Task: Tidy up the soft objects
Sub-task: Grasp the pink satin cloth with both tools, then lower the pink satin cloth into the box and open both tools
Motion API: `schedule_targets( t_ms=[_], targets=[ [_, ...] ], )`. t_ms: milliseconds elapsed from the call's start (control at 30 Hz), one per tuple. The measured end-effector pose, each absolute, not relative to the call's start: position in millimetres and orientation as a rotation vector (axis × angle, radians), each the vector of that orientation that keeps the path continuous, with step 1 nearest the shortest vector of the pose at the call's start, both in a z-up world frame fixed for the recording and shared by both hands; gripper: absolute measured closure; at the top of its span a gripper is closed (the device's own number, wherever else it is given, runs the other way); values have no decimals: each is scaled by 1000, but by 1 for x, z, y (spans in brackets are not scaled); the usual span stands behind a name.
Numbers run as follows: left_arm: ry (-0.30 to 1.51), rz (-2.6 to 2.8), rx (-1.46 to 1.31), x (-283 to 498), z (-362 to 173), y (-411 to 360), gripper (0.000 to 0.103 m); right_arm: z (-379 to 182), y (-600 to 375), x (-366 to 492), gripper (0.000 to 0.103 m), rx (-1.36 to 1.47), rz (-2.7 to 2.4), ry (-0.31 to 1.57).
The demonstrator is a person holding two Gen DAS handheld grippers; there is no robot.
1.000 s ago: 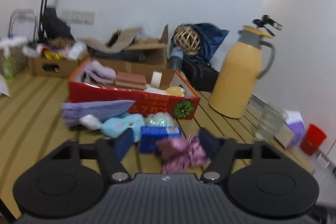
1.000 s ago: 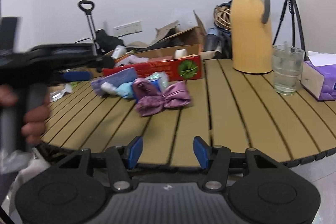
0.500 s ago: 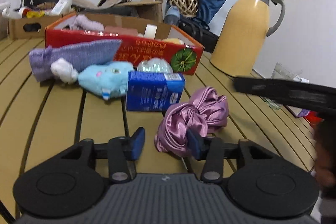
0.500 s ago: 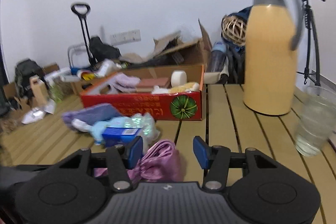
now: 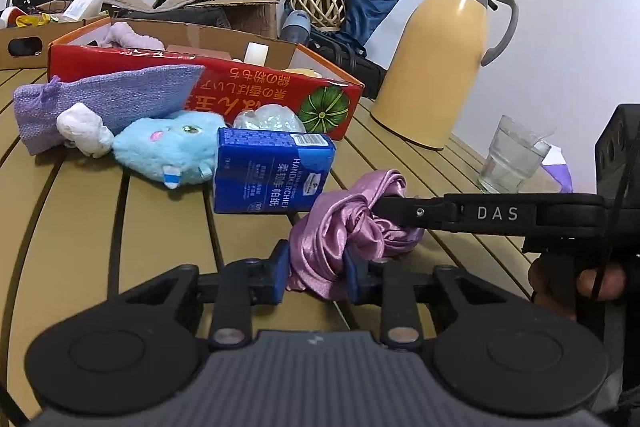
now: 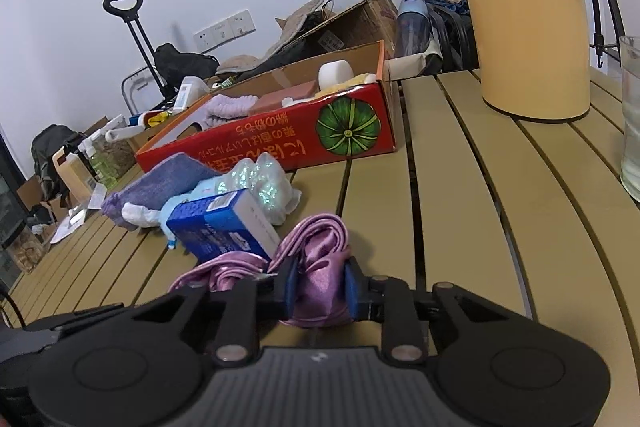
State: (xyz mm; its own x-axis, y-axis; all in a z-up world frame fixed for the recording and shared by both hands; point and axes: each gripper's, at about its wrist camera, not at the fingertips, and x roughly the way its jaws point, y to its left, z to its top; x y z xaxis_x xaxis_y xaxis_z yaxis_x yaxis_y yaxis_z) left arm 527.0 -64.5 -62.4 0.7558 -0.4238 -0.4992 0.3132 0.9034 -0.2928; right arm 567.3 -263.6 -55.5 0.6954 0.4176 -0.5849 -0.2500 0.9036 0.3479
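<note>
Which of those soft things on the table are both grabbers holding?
The pink satin scrunchie: the left gripper and right gripper both pinch it; the others lie untouched.

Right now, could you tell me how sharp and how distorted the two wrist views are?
Left wrist view: sharp, print on the blue tissue pack legible; fisheye bends the table slats, corners vignetted. Right wrist view: also sharp, the pink satin cloth shows glossy highlights; the yellow flask leans from distortion.
</note>
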Motion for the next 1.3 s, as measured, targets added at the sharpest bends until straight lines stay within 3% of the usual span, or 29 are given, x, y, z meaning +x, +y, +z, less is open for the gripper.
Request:
schedule_targets(
  t_ms=[167, 333, 633, 1033, 1133, 1300],
  targets=[
    [594, -425, -201, 526, -54, -59, 88, -47, -269, 565, 86, 284, 391, 700],
    [457, -484, -208, 526, 5, -42, 88, 1, -270, 560, 86, 298, 440, 583],
    [392, -471, -171, 647, 76, 22, 89, 59, -213, 674, 86, 299, 529, 526],
    [594, -231, -67, 788, 21, 73, 86, -5, -96, 832, 84, 258, 456, 816],
    [637, -200, -86, 808, 9, 83, 69, -16, -71, 854, 78, 171, 418, 881],
    [601, -213, -76, 794, 20, 92, 67, -4, -71, 844, 75, 161, 402, 847]
  ],
)
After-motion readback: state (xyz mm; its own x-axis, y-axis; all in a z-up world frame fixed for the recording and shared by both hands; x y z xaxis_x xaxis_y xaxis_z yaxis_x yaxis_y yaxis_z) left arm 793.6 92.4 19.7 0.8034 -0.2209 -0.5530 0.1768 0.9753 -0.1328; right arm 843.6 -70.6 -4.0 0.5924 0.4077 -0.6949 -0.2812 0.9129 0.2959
